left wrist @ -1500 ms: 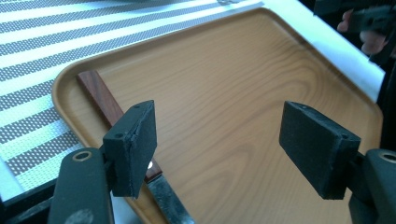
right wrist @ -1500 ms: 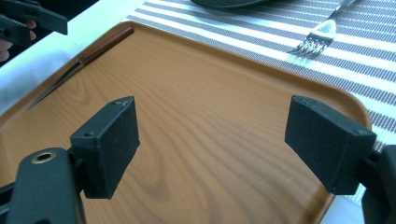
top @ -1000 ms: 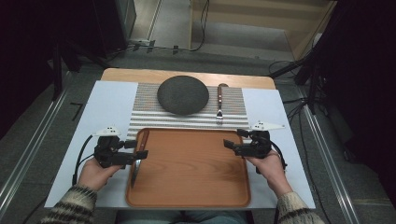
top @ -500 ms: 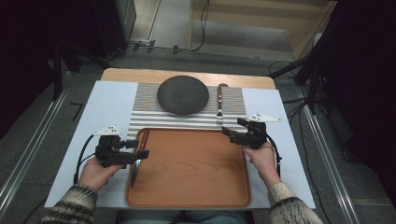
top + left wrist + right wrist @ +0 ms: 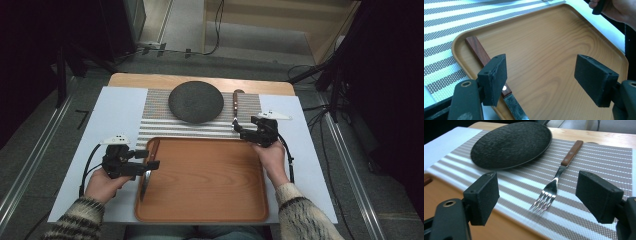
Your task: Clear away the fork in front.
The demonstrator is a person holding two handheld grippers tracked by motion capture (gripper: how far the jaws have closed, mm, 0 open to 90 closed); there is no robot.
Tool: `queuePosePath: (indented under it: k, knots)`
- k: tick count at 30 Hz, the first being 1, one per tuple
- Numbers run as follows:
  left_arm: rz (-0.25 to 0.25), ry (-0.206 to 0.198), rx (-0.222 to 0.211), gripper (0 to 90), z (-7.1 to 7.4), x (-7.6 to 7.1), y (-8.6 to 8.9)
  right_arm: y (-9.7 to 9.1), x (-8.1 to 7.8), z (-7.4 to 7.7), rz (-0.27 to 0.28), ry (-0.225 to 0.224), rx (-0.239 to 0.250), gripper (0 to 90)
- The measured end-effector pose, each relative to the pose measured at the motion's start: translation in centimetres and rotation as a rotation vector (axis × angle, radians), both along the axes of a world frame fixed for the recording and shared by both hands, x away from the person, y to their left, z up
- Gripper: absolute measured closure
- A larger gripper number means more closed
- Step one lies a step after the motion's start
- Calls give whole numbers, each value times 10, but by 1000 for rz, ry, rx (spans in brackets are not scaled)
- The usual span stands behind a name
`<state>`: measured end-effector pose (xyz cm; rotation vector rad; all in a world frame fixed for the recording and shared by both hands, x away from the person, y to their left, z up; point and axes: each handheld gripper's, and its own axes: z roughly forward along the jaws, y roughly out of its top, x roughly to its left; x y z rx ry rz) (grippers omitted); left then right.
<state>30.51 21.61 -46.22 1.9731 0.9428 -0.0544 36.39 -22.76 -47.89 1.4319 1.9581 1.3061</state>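
The right gripper (image 5: 239, 131) hovers over the striped mat (image 5: 155, 125) near the tray's (image 5: 210, 210) far right corner, its fingers (image 5: 482, 197) spread wide with nothing between them. The fork (image 5: 556, 185) lies flat on the mat just ahead of them, right of the dark plate (image 5: 196, 101) and apart from it. Its tines point toward the gripper and its wooden handle toward the far edge of the bench (image 5: 200, 81). In the right gripper view the tines sit in the gap between the two fingers but a little beyond their tips, touching neither; the fork lies nearer the right-hand finger's side than the left.

The left gripper (image 5: 149, 159) is at the tray's left edge, fingers (image 5: 494, 77) also wide and holding nothing. A knife (image 5: 482, 53) with a reddish wooden handle lies along the inside of the tray's left rim, handle toward the far edge, blade toward the near one. In the left gripper view the left-hand finger stands over the knife where handle meets blade; whether it touches cannot be told. The other finger is well over bare tray.
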Motion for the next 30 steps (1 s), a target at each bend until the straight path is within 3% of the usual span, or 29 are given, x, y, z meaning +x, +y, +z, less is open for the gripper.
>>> queuePosePath:
  k: [12, 15, 20, 27, 30]
  knots:
    - [11, -10, -5, 264, 1, 0, 3, 0, 33, -4, -77, 5, -10, 185]
    - [8, -10, 1, 264, 1, 0, 2, 1, 42, -3, -92, 16, 20, 189]
    - [-4, -12, 27, 264, 0, 0, -2, 7, 55, -3, -105, 22, -22, 193]
    - [-4, -13, 32, 264, 0, 0, -2, 13, 70, -9, -138, 32, -31, 198]
    - [-5, -12, 34, 264, -1, -1, -2, 14, 75, -9, -157, 10, -27, 213]
